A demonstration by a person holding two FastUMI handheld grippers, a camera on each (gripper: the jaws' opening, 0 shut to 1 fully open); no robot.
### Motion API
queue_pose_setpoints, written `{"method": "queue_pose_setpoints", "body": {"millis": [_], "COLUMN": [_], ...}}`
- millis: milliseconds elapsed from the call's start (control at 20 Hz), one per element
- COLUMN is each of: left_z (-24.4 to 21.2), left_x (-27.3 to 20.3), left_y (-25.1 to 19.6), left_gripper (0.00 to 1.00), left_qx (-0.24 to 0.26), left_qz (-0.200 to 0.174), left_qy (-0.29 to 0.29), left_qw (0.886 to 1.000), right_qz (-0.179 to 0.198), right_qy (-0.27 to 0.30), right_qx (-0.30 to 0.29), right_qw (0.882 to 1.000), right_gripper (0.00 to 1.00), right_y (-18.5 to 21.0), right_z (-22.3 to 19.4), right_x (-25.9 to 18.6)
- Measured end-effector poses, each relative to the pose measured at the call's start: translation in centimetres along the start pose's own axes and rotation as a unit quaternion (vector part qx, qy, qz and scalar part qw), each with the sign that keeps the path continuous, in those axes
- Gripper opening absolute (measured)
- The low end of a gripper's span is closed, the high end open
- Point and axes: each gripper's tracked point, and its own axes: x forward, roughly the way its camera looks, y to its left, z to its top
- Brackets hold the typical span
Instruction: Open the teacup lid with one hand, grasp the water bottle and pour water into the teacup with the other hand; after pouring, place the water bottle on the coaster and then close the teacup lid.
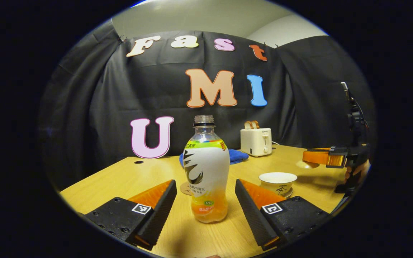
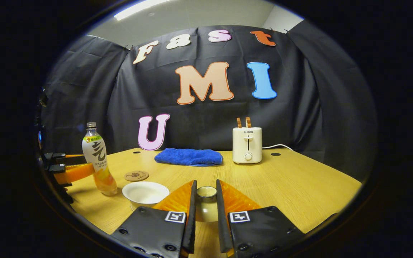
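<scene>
Spreading across both views, the table (image 2: pixel 299 179) is carrying everything the task needs. By my judgement the work is sitting at an early stage: the lid is already off, while the grasp, the pour, the move to the coaster and the closing are all waiting.

The water bottle (image 1: pixel 205 168) is standing upright and uncapped near the front of the table, with orange drink showing in its clear lower part and a white sleeve wrapping its middle. The left hand-held gripper (image 1: pixel 205 204) is sitting wide open, one finger on each side of the bottle and neither touching it.

The teacup (image 2: pixel 145 193), a pale bowl-shaped cup, is standing open just beside the bottle. The right hand-held gripper (image 2: pixel 205 200) is pinching the teacup lid (image 2: pixel 206 193) by its knob, holding it above the table near the cup.

The coaster (image 2: pixel 136 175), a small brown disc, is lying bare just behind the bottle and cup.
</scene>
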Motion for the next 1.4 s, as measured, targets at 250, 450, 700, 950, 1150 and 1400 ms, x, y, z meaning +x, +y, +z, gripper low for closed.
{"method": "queue_pose_setpoints", "body": {"millis": [250, 450, 700, 950, 1150, 1400], "left_z": [-0.3, -0.3, -0.4, -0.6, -0.7, -0.5], "left_x": [1.1, 1.7, 2.6, 2.9, 3.3, 3.7], "left_y": [-0.2, -0.2, -0.2, -0.1, 1.0, 1.7], "left_gripper": [0.95, 0.86, 0.79, 0.63, 0.59, 0.6], "left_qx": [-0.005, -0.008, -0.008, 0.001, 0.046, 0.098], "left_qz": [-0.002, -0.003, -0.003, -0.002, 0.012, 0.015], "left_qy": [0.008, 0.008, 0.014, 0.02, 0.041, 0.05], "left_qw": [1.0, 1.0, 1.0, 1.0, 0.998, 0.994], "right_qz": [0.003, 0.002, 0.003, 0.003, 0.004, 0.005], "right_qy": [0.0, 0.0, 0.0, 0.0, -0.001, -0.004], "right_qx": [0.002, 0.004, 0.004, 0.006, 0.003, -0.004], "right_qw": [1.0, 1.0, 1.0, 1.0, 1.0, 1.0], "right_gripper": [0.3, 0.3, 0.3, 0.3, 0.3, 0.3], "right_y": [0.1, 0.2, 0.1, 0.1, 0.3, 0.4], "right_z": [0.0, 0.1, 0.0, 0.1, 0.1, 0.2], "right_x": [0.0, 0.0, 0.0, 0.0, 0.0, -0.1]}}
